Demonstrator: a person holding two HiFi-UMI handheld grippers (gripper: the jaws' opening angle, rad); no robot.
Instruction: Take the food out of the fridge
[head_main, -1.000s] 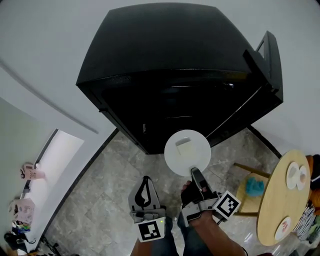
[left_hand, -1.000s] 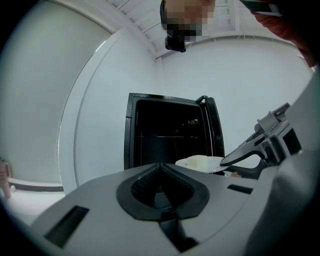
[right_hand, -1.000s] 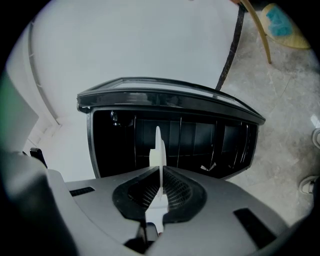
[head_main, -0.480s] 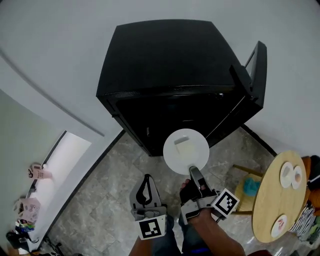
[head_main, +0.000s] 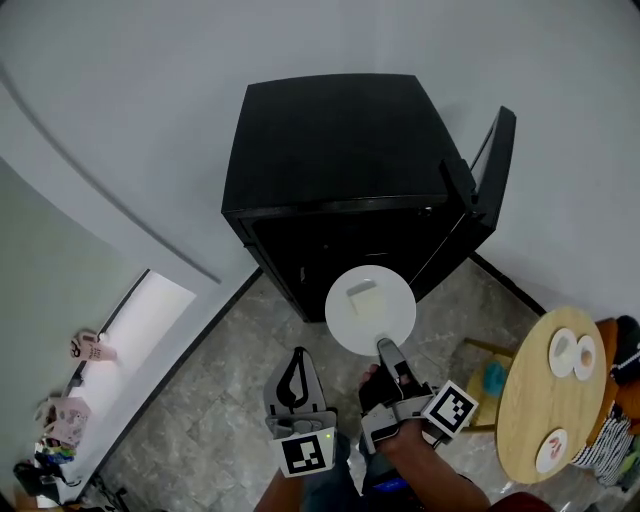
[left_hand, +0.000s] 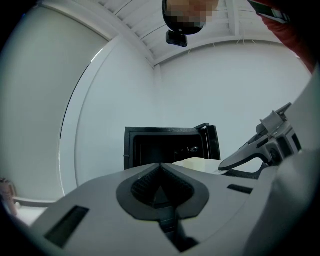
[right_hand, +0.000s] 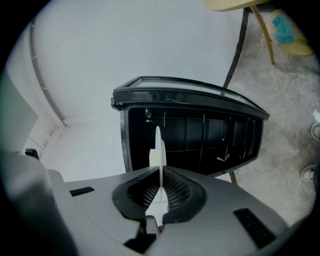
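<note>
The right gripper (head_main: 386, 350) pinches the rim of a white plate (head_main: 370, 312). The plate is out of the open black fridge (head_main: 335, 150), in the air just in front of it. A pale block of food (head_main: 362, 298) sits on the plate. The left gripper (head_main: 292, 360) is closed on nothing and is also in front of the fridge.

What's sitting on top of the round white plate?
One pale, squarish piece of food lies on the plate. What food it is, I can't tell. The right gripper covers the plate's near rim, its jaws clamped on it.
</note>
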